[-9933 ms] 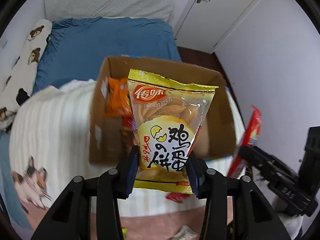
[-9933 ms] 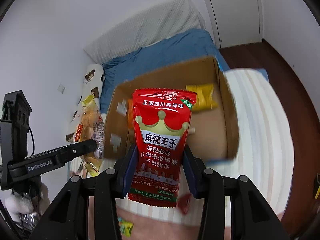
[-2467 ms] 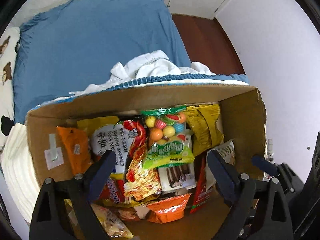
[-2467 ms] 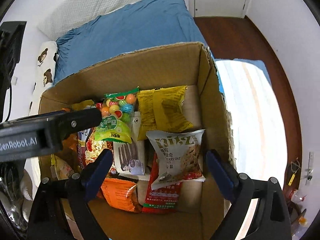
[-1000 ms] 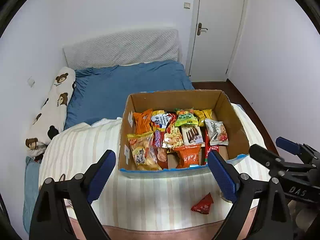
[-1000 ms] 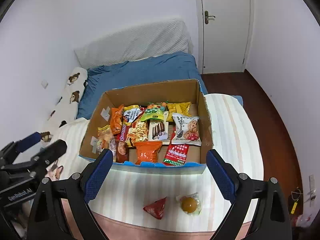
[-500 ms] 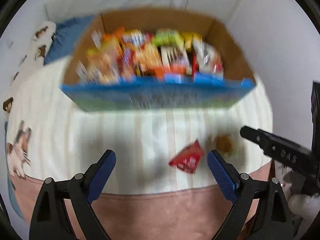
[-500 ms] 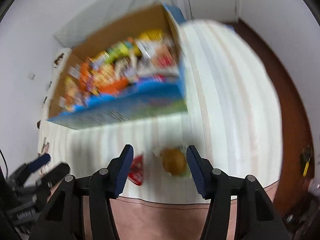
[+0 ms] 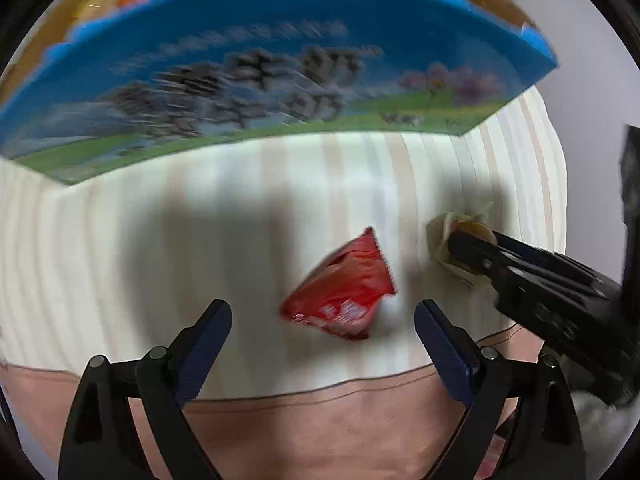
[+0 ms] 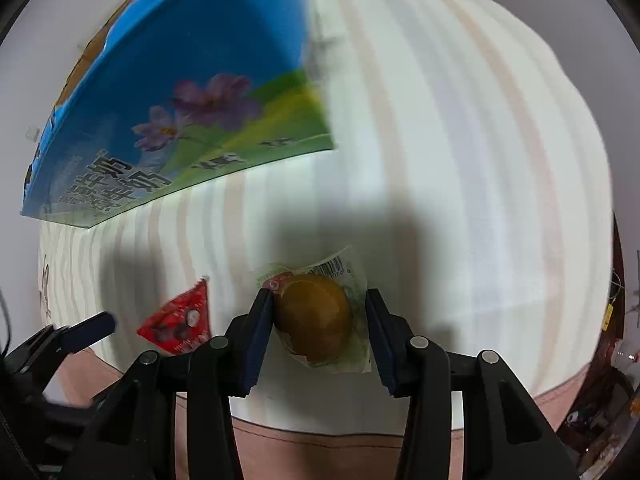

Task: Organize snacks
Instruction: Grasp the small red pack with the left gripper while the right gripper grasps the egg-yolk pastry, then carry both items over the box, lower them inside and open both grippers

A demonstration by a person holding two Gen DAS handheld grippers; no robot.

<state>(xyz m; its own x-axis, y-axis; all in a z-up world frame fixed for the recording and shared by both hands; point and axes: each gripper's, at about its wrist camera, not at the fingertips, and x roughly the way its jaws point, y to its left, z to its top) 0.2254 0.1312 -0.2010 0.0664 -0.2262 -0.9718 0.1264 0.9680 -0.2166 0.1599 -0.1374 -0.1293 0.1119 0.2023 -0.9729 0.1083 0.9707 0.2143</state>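
A red triangular snack packet [image 9: 344,292] lies on the striped bedspread [image 9: 120,240] between the wide-open fingers of my left gripper [image 9: 322,320], which is empty. It also shows in the right wrist view [image 10: 178,320]. A brown round snack in clear wrap [image 10: 316,320] lies between the open fingers of my right gripper [image 10: 320,328]; the left pad is at its side, the right pad a little apart. In the left wrist view the right gripper's fingers [image 9: 480,248] cover part of that snack [image 9: 448,236].
The blue-sided cardboard snack box [image 9: 260,60] stands just beyond both snacks, its printed front wall facing me [image 10: 180,100]. The bedspread's front edge [image 9: 320,392] runs close under the grippers, with pink fabric below it.
Both grippers have dropped low toward the bedspread in front of the box. The left now frames the red packet; the right has narrowed and come around the brown snack.
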